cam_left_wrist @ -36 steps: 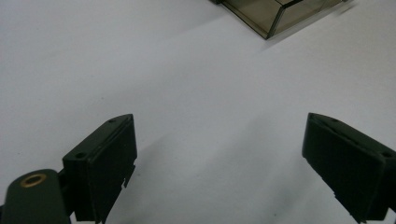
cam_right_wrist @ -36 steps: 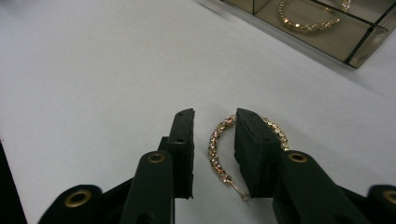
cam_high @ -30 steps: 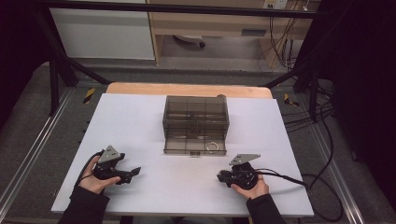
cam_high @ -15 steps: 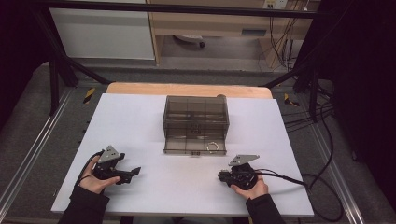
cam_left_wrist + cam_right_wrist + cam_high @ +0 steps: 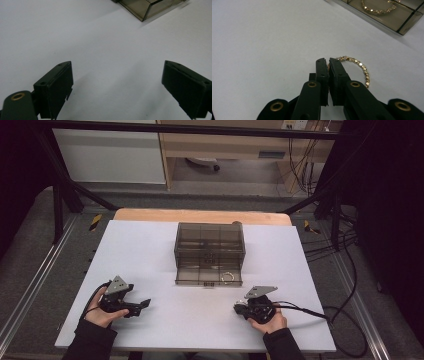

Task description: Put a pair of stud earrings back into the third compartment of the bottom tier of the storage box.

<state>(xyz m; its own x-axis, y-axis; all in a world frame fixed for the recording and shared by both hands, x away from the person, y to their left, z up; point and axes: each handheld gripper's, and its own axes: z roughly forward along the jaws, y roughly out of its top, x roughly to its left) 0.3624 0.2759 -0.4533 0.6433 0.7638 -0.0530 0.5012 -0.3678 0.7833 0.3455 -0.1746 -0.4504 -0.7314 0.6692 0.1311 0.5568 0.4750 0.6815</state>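
Note:
A smoky clear drawer box [image 5: 210, 242] stands mid-table with its bottom drawer [image 5: 207, 276] pulled out; a gold bracelet [image 5: 228, 277] lies in the drawer's right compartment [image 5: 378, 7]. My right gripper [image 5: 328, 61] is shut on a second gold bracelet [image 5: 362, 67], which curves to the right on the white table. In the high view that gripper [image 5: 238, 308] rests near the front edge, below the drawer. My left gripper [image 5: 145, 304] sits at the front left, its jaws wide open [image 5: 117, 72] with nothing between them; the drawer's corner [image 5: 147, 7] lies ahead of it.
The white table top [image 5: 150, 255] has bare room on both sides of the box. A black cable [image 5: 320, 315] trails right from the right gripper. A wooden strip [image 5: 150, 215] runs along the table's far edge.

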